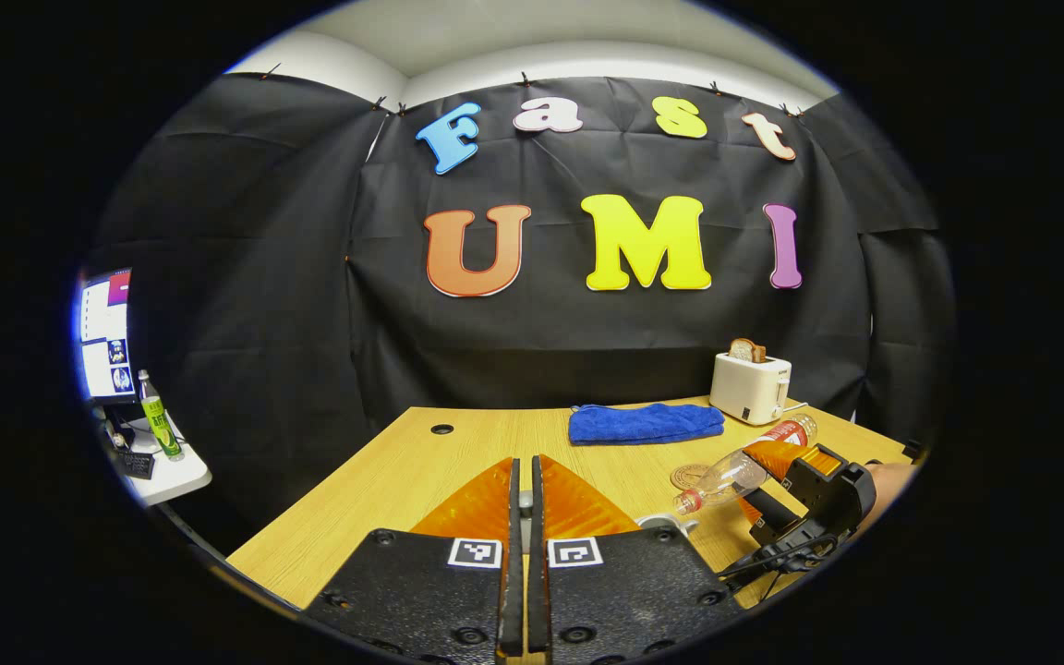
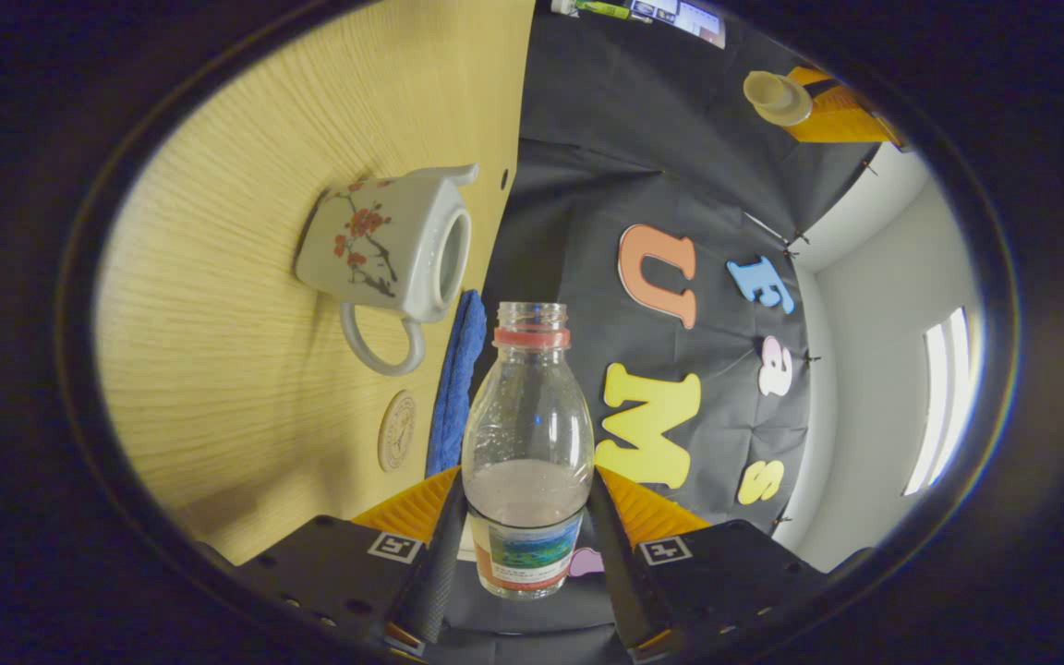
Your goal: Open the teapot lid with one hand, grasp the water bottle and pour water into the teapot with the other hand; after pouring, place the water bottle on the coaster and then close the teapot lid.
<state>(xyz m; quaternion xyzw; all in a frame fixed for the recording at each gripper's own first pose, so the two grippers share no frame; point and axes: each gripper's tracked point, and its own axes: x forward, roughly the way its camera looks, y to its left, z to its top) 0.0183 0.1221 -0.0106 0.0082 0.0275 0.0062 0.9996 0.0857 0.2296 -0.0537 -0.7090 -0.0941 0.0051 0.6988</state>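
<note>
My right gripper (image 2: 527, 480) is shut on a clear uncapped water bottle (image 2: 527, 434) that has some water near its labelled base. In the left gripper view the bottle (image 1: 737, 469) is tilted, its mouth down-left beside the teapot rim (image 1: 666, 524), which peeks from behind my finger. No stream shows. The white teapot (image 2: 384, 245), painted with red blossoms, stands with its mouth uncovered on the wooden table (image 2: 246, 305). A round coaster (image 2: 396, 430) lies near its handle. My left gripper (image 1: 525, 462) is shut on the teapot lid (image 2: 777, 97), held up off to the side.
A folded blue towel (image 1: 645, 423) lies at the back of the table, with a white toaster (image 1: 751, 386) holding bread to its right. Past the table's left edge, a monitor (image 1: 105, 332) and a green bottle (image 1: 160, 420) are on a small white side table (image 1: 176, 476).
</note>
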